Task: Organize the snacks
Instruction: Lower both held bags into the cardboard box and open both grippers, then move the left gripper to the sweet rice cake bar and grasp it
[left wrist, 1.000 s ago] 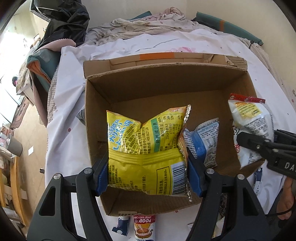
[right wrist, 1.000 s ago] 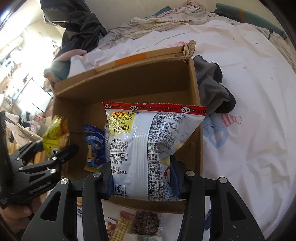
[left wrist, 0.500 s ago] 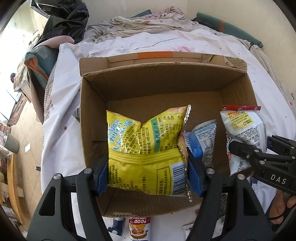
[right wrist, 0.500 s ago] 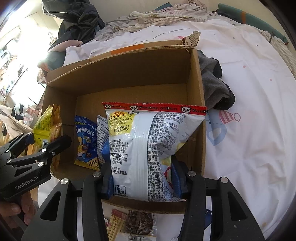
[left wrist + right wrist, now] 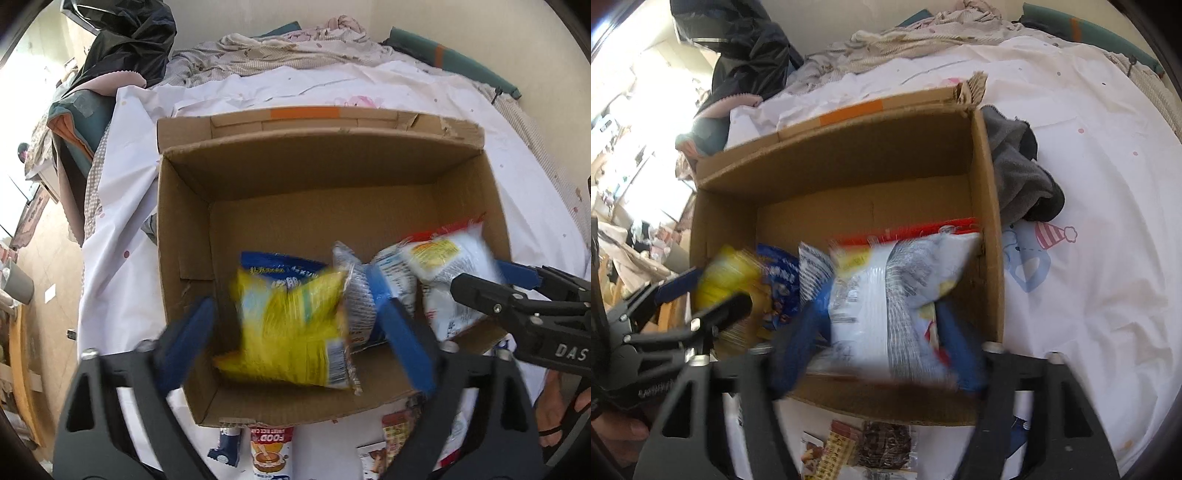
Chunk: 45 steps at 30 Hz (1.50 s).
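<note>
The left gripper (image 5: 295,343) is standing spread wide at the 6 o'clock edge of its own view, its jaws having just been opening. The yellow snack bag (image 5: 291,332) is sitting blurred between the blue pads (image 5: 184,343), no longer pinched, and is lying over the near floor of the cardboard box (image 5: 184,229). At 12 o'clock from that bag, a blue snack bag (image 5: 280,264) is leaning behind it inside the box. At 3 o'clock from the yellow bag, a silver and blue packet (image 5: 364,288) is standing just beside it.

Further right, the white bag with the red top strip (image 5: 886,295) is lying blurred against the box's right wall, between the pads of the right gripper (image 5: 882,332). Those jaws have also just been opening and are standing apart, with the pads clear of the bag's sides as far as the blur allows. At 6 o'clock, outside the box, loose snack packets (image 5: 864,450) are lying on the white sheet (image 5: 1089,258). At 2 o'clock from the box, a dark grey cloth (image 5: 1019,170) is lying bunched against the box's outer wall.
</note>
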Motion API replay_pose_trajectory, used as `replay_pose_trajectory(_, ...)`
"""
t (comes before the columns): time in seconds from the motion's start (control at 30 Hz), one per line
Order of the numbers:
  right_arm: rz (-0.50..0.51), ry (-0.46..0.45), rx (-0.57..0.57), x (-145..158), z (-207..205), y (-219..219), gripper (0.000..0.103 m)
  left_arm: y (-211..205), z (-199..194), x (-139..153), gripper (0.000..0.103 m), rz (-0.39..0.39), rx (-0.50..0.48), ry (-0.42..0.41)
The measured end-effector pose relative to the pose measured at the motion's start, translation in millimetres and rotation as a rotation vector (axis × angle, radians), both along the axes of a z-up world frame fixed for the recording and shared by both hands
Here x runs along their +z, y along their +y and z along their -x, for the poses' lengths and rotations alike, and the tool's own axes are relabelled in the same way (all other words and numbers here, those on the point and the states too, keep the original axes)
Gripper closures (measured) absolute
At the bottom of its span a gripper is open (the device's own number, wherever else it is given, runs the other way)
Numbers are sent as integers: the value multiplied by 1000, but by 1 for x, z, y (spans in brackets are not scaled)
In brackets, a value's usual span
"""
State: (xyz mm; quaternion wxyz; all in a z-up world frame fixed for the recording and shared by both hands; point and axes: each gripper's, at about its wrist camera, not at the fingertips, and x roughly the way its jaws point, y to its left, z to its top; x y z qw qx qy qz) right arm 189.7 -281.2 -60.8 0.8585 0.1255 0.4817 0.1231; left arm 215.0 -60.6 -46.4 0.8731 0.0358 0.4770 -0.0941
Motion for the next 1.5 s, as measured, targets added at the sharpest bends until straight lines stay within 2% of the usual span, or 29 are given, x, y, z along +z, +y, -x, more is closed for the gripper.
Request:
replay_pose_trajectory(0.03,4,-24,-7,4,1,-1,10,0,1,2,8,7,-2,-9)
replay_pose_trajectory(0.07,6,-35,-10,6,2,-2,9,-1,1,3,8,8,-4,-11)
replay_pose_trajectory(0.23,-26,-6,-17,2,-1,-4,9,2,-1,2,8,26,8,0)
replay_pose_trajectory(0.57,-21,-14,-11,5,0,-4,9,2,1,5,8,31,13,-15)
replay_pose_trajectory(0.97,-26,-29,-29,15,9,-5,9,18,16,21,8,51,48,-81)
replay_pose_trajectory(1.5,-91,-19,-59,28,56,-17,9,46,54,34,8,76,74,-87)
